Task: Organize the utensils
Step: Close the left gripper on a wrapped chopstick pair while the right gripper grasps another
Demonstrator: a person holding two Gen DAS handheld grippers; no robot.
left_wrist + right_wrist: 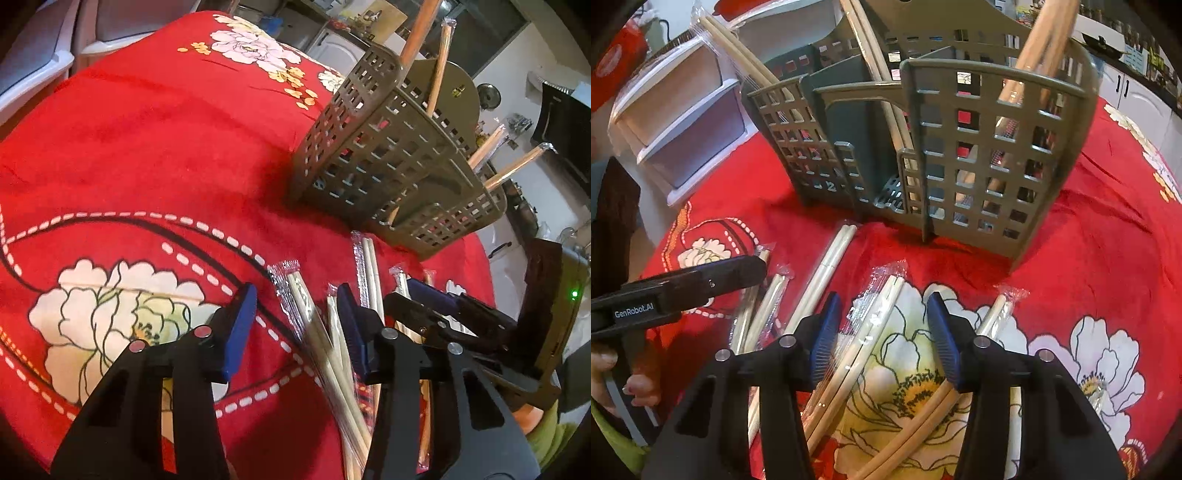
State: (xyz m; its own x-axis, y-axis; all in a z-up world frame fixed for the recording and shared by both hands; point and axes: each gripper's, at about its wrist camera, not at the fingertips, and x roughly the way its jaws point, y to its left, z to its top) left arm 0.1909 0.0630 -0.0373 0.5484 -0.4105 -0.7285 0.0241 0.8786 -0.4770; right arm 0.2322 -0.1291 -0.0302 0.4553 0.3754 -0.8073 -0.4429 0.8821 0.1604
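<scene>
Nearest us, about six wrapped chopstick pairs [875, 332] lie on the red tabletop [155, 155]. Our left gripper [301, 325] and right gripper [882, 332] each straddle a pair, jaws half-open, gripping nothing. Beyond stands one grey caddy [979, 147] holding four pairs.

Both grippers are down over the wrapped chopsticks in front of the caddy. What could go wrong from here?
1. The right gripper straddles one wrapped pair that overlaps others, so closing may snag a neighbour's wrapper.
2. The left gripper sits close beside it, and the two could collide.
3. The caddy already holds tall leaning chopsticks, which an insertion may knock.
</scene>
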